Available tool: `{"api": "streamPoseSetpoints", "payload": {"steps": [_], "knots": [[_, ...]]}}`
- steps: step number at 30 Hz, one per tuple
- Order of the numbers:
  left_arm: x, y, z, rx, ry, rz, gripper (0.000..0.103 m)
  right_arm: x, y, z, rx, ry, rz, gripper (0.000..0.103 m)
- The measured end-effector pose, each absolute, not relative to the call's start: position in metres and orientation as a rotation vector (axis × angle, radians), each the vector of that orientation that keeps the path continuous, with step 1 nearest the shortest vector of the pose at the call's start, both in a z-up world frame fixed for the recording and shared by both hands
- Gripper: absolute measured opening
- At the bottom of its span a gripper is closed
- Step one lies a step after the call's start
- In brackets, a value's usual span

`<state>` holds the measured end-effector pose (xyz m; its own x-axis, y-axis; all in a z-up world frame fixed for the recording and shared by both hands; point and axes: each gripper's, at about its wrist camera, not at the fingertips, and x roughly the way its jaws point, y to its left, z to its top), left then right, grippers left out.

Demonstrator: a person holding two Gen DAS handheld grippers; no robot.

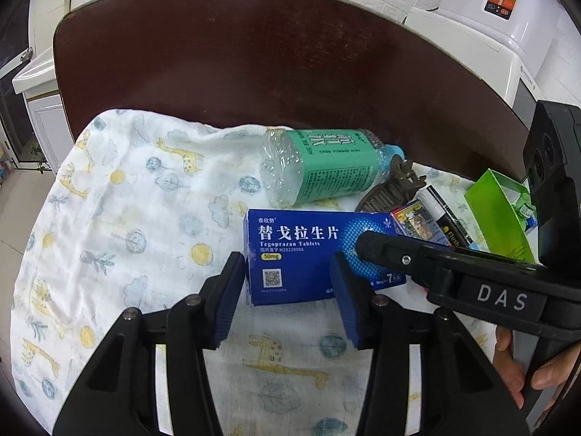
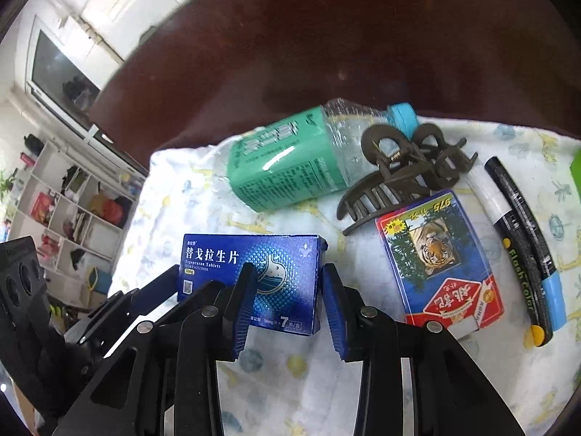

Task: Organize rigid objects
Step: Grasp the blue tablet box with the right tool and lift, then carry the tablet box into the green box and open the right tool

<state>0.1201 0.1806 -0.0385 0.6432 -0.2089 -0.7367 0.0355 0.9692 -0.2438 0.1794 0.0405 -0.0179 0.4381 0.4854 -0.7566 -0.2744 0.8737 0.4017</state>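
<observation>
A blue tablet box (image 1: 297, 239) (image 2: 218, 258) lies flat on a giraffe-print cloth (image 1: 127, 218) (image 2: 326, 381). My left gripper (image 1: 288, 276) stands over its left part. The jaws are partly apart: one pad is at the box's left end, the other in front of its top face. My right gripper (image 2: 288, 283) stands the same way over the right part, its outer pad beside the right end. One of the right gripper's fingers (image 1: 377, 250) reaches across the box, and a left gripper finger (image 2: 156, 287) shows at the box's left end. Neither pair of pads clamps the box.
Behind the box lie a green-labelled bottle (image 1: 326, 167) (image 2: 283, 167) on its side, a brown hair claw (image 2: 399, 174), a tiger card pack (image 2: 435, 254) and a marker (image 2: 523, 247). A green carton (image 1: 497, 214) stands at the right. The dark table (image 1: 254, 54) extends beyond. A hand (image 1: 515, 370) holds the right gripper.
</observation>
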Motion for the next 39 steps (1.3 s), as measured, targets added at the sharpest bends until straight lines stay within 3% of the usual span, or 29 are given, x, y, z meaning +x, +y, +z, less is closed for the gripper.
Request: {"api": "streamPoseSetpoints", "payload": {"steps": [9,18,31,39], "knots": [[0.091,0.144,0.015,-0.149,0.745,-0.190,0.046,0.140,0.001,0.031,0.260,0.860,0.472,0.038],[0.077,0.055,0.047,-0.025,0.691,-0.300,0.046,0.103,-0.079,0.055,0.342,0.746,0.400,0.038],[0.079,-0.101,0.053,0.108,0.680,-0.534,0.047,0.058,-0.243,0.054,0.464,0.648,0.186,0.038],[0.085,-0.152,0.045,0.168,0.710,-0.578,0.049,0.058,-0.299,0.039,0.509,0.642,0.127,0.038]]}}
